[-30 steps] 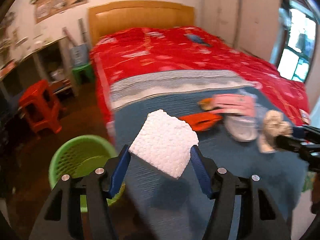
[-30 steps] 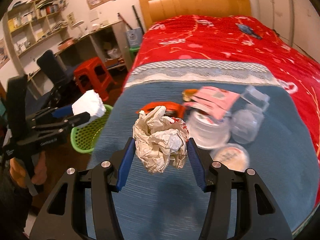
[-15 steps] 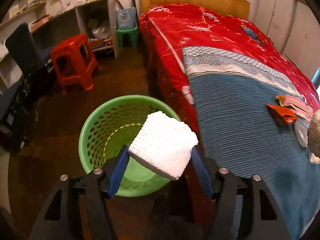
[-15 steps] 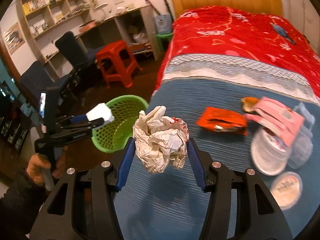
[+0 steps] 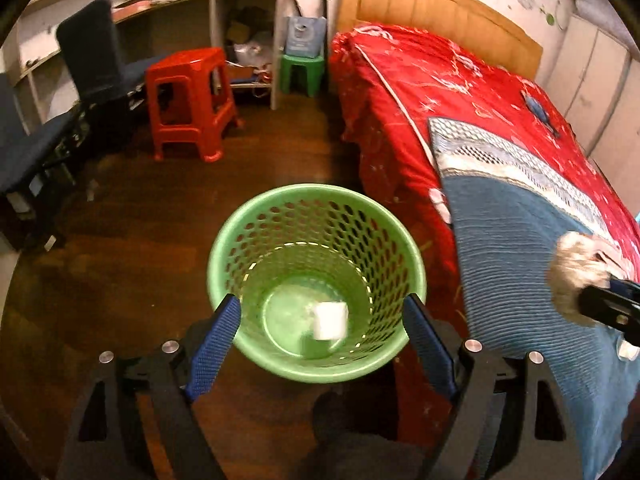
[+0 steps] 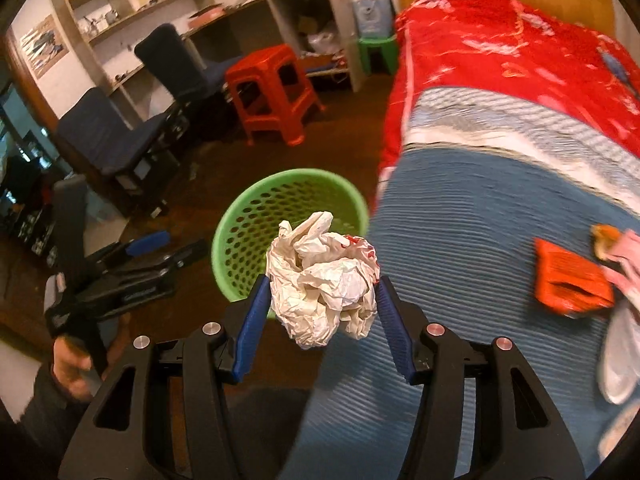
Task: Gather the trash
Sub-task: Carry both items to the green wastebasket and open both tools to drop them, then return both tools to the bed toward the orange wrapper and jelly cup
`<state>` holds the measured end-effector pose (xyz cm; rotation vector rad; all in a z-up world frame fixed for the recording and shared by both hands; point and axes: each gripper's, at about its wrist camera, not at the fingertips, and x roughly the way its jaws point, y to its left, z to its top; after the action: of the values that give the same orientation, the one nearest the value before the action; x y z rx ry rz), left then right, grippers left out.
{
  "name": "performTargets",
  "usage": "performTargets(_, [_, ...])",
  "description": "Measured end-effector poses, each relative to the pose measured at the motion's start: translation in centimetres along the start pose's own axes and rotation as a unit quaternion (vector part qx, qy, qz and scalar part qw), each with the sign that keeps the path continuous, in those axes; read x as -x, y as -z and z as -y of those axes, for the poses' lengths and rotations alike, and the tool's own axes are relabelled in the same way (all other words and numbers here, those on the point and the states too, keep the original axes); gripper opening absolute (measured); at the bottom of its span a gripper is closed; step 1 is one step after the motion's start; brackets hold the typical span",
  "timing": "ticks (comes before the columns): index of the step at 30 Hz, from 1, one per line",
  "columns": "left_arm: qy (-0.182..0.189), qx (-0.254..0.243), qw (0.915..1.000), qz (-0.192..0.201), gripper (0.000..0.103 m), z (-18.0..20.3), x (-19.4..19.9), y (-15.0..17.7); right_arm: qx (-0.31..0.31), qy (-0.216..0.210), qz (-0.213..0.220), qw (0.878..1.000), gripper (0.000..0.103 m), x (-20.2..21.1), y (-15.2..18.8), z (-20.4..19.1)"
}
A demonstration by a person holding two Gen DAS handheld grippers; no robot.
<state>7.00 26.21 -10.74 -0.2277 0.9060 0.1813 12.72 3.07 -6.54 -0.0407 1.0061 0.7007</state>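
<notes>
Below the spread left gripper (image 5: 322,320), a seemingly foam block (image 5: 330,320) lies in the basket (image 5: 316,208).

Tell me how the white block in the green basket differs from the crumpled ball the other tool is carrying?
The white foam block is small, squarish and smooth-edged; the crumpled paper ball is lumpy, creased and has red print. The block lies loose at the bottom of the green basket, under the open left gripper; the ball is clamped in the right gripper, not yet in the basket. Both are whitish trash.
</notes>
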Motion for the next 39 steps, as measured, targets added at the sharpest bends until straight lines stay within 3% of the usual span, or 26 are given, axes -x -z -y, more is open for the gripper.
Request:
performTargets(8, [-0.015, 0.03, 0.9994, 0.008, 0.08, -3.1, 1.3, 1.4, 0.017, -0.018, -0.02, 1.0, 0.057, -5.0, -2.4, -3.4])
performTargets(12, [-0.018, 0.042, 0.9989, 0.006, 0.081, -4.0, 1.4, 1.8, 0.008, -0.037, -0.017, 0.999, 0.069, -6.2, -3.3, -4.2])
performTargets(19, [-0.012, 0.044, 0.9989, 0.005, 0.082, -3.5, 1.8, 2.0, 0.01, -0.05, 0.011, 0.999, 0.075, -4.1, -3.6, -4.9])
performTargets(24, [-0.003, 0.033, 0.9994, 0.014, 0.083, -1.5, 2.6, 2.0, 0.016, -0.014, 0.028, 0.999, 0.075, -0.7, -1.8, -3.4])
performTargets(31, [0.024, 0.0, 0.9995, 0.018, 0.083, 3.5, 3.5, 1.7, -0.017, 0.053, 0.061, 0.997, 0.079, 5.5, 2.7, 2.0])
performTargets(39, [0.061, -0.04, 0.9972, 0.016, 0.084, 9.6, 4.2, 1.5, -0.061, 0.156, 0.09, 0.982, 0.083, 12.2, 9.4, 8.2])
